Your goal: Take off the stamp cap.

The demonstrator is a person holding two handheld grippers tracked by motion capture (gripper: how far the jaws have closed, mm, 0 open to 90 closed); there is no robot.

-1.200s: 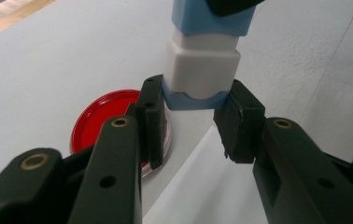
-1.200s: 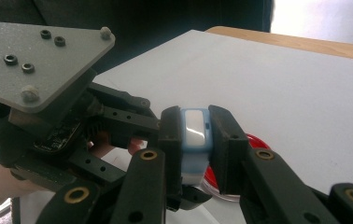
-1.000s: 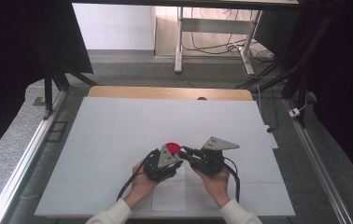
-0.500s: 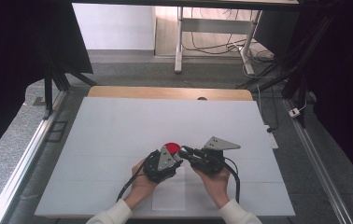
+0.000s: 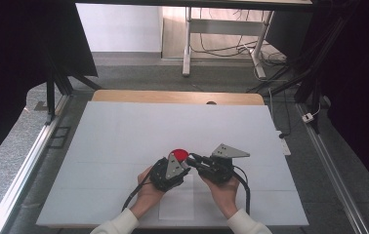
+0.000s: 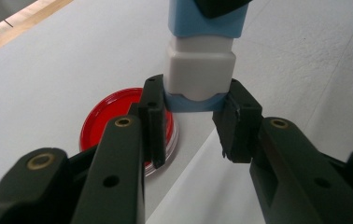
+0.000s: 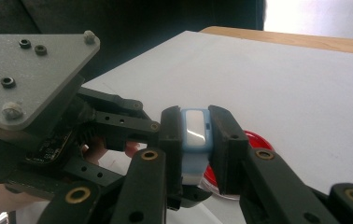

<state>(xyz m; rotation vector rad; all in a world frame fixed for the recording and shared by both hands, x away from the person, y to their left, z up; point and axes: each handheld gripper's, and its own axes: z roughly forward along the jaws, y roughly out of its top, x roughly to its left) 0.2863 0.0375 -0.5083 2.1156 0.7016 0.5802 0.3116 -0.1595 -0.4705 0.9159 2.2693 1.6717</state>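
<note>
The white counter takes up most of the high view, with a bare wooden strip along its 12 o'clock edge. Both of the person's hands meet low on it, toward 6 o'clock from the middle, and their white sleeves enter from the bottom edge. The left gripper and the right gripper point at each other, tips almost touching, each with a grey plate on top. Between them they hold a small blue-and-white block. In the left gripper view the jaws are clamped on the block's lower blue band, one pad on either side, and the white section and a blue section rise toward 12 o'clock. In the right gripper view the jaws are clamped on the other end of the same block, and the left gripper sits at about 9 o'clock beyond it. A red dish lies on the counter just under and beyond the tips, at about 11 o'clock from the hands; in the left gripper view it shows behind the left jaw.
</note>
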